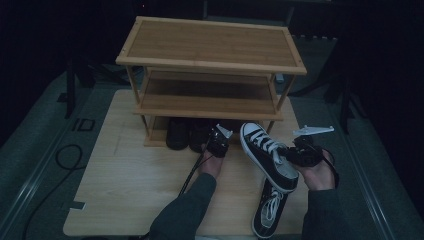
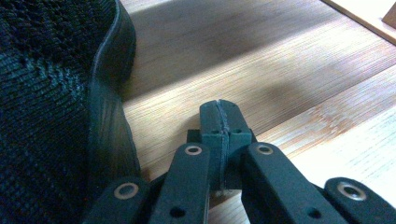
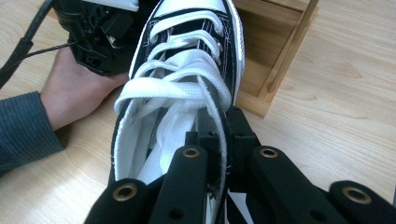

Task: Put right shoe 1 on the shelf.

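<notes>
A black canvas sneaker with white laces (image 1: 265, 155) hangs tilted above the table, toe toward the wooden shoe rack (image 1: 210, 65). My right gripper (image 3: 223, 135) is shut on the sneaker's collar wall (image 3: 219, 116), one jaw inside the shoe and one outside. Its mate, a second sneaker (image 1: 267, 210), lies flat near the table's front edge. My left gripper (image 2: 220, 112) is shut with nothing between its jaws, low over the bottom shelf beside a black knit shoe (image 2: 51, 93). In the high view the left gripper (image 1: 218, 141) sits at the rack's bottom shelf front.
Two dark shoes (image 1: 187, 134) stand on the rack's bottom shelf. The middle shelf (image 1: 207, 97) and top shelf are bare. A light wooden table (image 1: 125, 175) carries the rack. A black cable (image 1: 192, 172) trails from the left gripper. Dark floor surrounds the table.
</notes>
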The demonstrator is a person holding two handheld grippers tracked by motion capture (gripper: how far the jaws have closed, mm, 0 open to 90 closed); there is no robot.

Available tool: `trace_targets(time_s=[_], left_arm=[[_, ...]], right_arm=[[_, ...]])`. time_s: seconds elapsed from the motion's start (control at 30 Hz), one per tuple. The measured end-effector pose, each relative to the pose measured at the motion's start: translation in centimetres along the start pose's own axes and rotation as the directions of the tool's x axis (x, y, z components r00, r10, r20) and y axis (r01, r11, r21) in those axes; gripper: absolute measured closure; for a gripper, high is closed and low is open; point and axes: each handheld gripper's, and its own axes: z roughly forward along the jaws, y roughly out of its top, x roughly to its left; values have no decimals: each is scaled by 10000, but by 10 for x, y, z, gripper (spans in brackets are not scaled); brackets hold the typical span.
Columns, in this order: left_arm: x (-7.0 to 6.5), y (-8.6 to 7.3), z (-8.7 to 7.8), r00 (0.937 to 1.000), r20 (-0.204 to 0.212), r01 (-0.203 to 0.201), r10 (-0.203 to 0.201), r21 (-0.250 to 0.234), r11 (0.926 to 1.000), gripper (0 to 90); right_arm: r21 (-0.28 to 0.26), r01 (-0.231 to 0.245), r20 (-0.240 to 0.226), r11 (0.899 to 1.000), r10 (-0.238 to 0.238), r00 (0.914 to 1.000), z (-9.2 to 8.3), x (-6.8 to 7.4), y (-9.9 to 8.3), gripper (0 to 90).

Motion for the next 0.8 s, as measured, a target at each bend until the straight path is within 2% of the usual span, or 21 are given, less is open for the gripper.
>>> trace_targets(time_s=[0.4, 0.8], left_arm=[[0, 0, 0, 10000, 1, 9, -9, -3, 10000, 900], [0, 0, 0, 10000, -22, 22, -22, 18, 10000, 900]], right_arm=[[52, 244, -286, 9997, -243, 9993, -7, -3, 2, 880], [-154, 461, -597, 9988, -469, 9971, -21, -5, 4, 880]])
